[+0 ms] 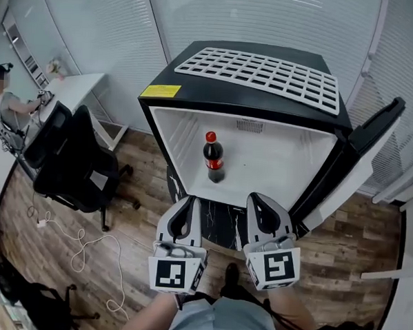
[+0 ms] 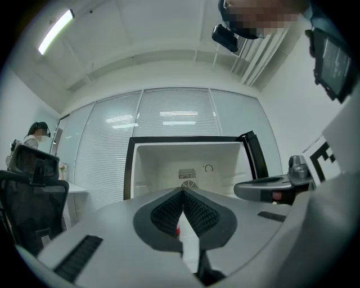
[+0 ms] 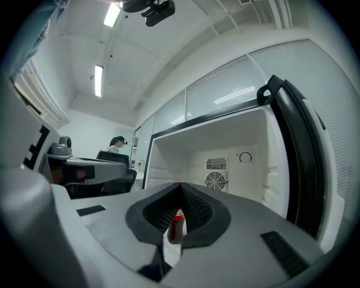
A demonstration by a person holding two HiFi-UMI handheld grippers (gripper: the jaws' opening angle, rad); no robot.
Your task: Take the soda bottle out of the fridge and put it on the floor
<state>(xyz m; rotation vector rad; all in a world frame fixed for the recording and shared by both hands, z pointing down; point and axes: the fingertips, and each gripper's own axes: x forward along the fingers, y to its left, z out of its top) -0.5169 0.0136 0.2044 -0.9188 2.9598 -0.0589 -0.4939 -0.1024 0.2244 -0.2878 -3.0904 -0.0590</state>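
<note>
At the far left a seated person (image 1: 6, 105) is partly cut off by the frame edge, with a black office chair (image 1: 75, 161) beside them and a white cable (image 1: 85, 247) trailing over the wood floor (image 1: 143, 192). The left gripper (image 1: 190, 203) has its 2 jaws pressed together on nothing, short of the open fridge (image 1: 296, 169). In its own view the jaws hide all but a red sliver of the bottle. The soda bottle (image 1: 213, 157) stands upright on the fridge's bottom, left of centre, untouched. The right gripper (image 1: 257, 200) is likewise closed and empty, with the bottle's lower part hidden behind its jaws. The door (image 1: 374, 135) hangs open at right, its inner face hard to make out.
</note>
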